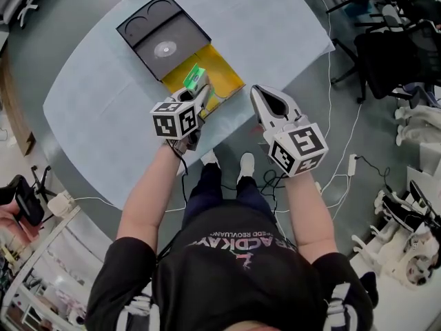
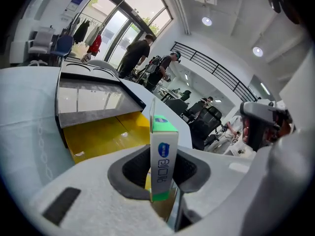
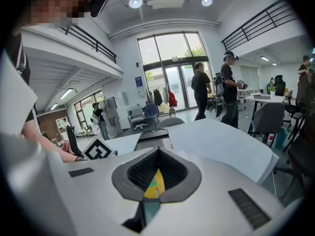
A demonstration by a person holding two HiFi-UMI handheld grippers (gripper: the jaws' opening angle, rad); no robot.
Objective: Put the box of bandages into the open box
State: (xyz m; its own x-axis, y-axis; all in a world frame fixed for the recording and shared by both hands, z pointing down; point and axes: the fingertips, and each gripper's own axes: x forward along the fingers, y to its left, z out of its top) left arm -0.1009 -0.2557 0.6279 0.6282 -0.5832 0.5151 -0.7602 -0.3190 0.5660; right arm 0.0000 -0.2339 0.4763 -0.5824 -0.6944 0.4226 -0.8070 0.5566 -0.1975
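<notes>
The box of bandages (image 1: 195,78), white with green ends, stands upright between the pads of my left gripper (image 1: 196,94), which is shut on it. It hangs over the near edge of the open box (image 1: 224,76), whose inside is yellow. In the left gripper view the bandage box (image 2: 163,156) rises from the jaws of my left gripper (image 2: 160,181), with the yellow box floor (image 2: 98,136) just beyond. My right gripper (image 1: 265,101) is shut with nothing in it, to the right of the open box. In its own view, yellow shows through the hollow of the right gripper (image 3: 156,176).
The open box's black lid (image 1: 162,36) lies flat behind the yellow tray on a pale blue round table (image 1: 103,95). Office chairs (image 1: 393,54) and cables stand on the floor to the right. People stand far off near glass doors (image 3: 211,90).
</notes>
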